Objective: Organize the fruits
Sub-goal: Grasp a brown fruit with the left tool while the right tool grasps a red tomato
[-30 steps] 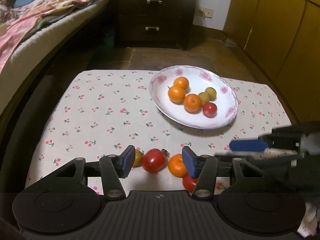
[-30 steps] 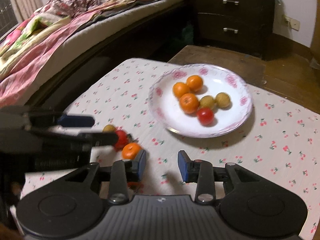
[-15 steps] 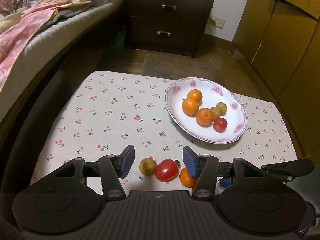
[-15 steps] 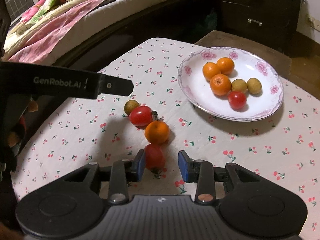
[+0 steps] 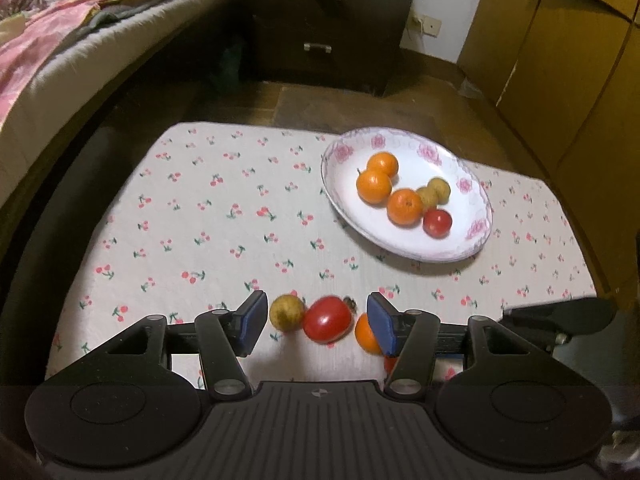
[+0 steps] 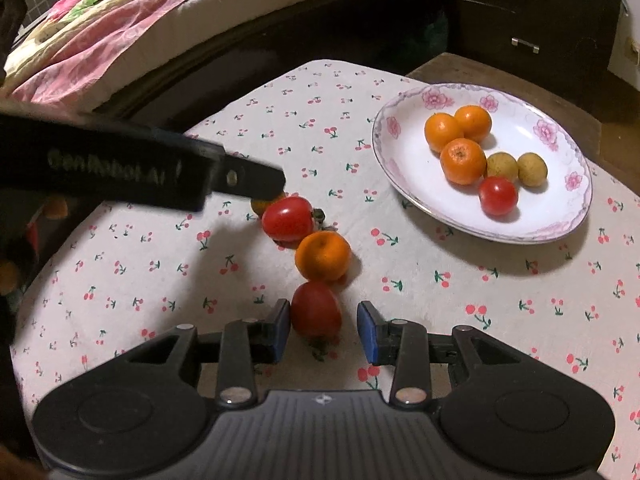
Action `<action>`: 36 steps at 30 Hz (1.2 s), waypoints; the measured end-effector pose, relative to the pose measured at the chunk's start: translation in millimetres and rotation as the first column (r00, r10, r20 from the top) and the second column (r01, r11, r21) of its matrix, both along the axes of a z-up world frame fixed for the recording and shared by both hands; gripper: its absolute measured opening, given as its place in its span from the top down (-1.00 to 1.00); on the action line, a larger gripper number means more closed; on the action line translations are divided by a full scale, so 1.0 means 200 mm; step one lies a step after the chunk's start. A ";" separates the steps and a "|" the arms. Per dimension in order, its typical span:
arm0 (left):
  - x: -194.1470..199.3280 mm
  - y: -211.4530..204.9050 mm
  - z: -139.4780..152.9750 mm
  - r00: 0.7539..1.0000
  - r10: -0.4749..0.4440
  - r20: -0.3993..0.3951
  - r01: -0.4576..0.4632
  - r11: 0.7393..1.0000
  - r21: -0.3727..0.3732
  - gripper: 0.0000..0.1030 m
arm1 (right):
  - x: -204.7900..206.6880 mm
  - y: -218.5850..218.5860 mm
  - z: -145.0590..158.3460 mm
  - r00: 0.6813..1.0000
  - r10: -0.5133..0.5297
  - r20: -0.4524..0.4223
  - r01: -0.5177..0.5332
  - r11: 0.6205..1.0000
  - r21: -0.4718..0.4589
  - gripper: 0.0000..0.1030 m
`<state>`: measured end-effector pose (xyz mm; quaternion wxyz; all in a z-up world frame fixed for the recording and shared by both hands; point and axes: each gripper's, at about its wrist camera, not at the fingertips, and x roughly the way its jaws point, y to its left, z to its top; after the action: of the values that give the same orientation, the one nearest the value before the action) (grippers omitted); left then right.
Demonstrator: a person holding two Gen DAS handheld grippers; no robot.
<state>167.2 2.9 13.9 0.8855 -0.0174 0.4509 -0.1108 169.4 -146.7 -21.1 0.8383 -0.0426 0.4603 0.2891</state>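
- Left wrist view: the left gripper (image 5: 316,322) is spread wide at the lower centre of the frame, holding nothing. Between its blue pads (image 5: 251,322) lie a small yellow-brown fruit (image 5: 286,312) and a red tomato (image 5: 326,319), touching each other on the cherry-print tablecloth (image 5: 192,220).
- An orange (image 5: 366,334) sits just behind the right-hand pad, partly hidden by it.
- Right of centre in this view, a white plate with pink flowers (image 5: 472,232) holds three oranges, two yellow-brown fruits and one tomato.
- Right wrist view: the right gripper (image 6: 323,332) is released, its jaws parted around a second red tomato (image 6: 316,314) at the lower centre. The tomato sits just beside the left pad and apart from the right pad; nothing is clamped.
- Above that tomato, the loose fruits run in a line toward the upper left: the orange (image 6: 323,256), then the first tomato (image 6: 288,219).
- A black finger of the left gripper (image 6: 248,178) crosses the left of this frame over the far end of that line.
- The flowered plate (image 6: 560,224) lies at the upper right here.
- A bed with pink covers (image 6: 100,40) fills the upper left.
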 end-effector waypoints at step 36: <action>0.09 0.07 -0.14 0.998 -0.012 -0.054 0.011 1.000 -0.018 -0.23 | 0.02 -0.06 -0.01 1.000 -0.018 -0.022 0.018 1.000 0.017 0.11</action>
<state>184.8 16.5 -15.0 0.8720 -0.0257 0.4740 -0.1196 172.6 -159.3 -24.1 0.8360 -0.0283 0.4675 0.2860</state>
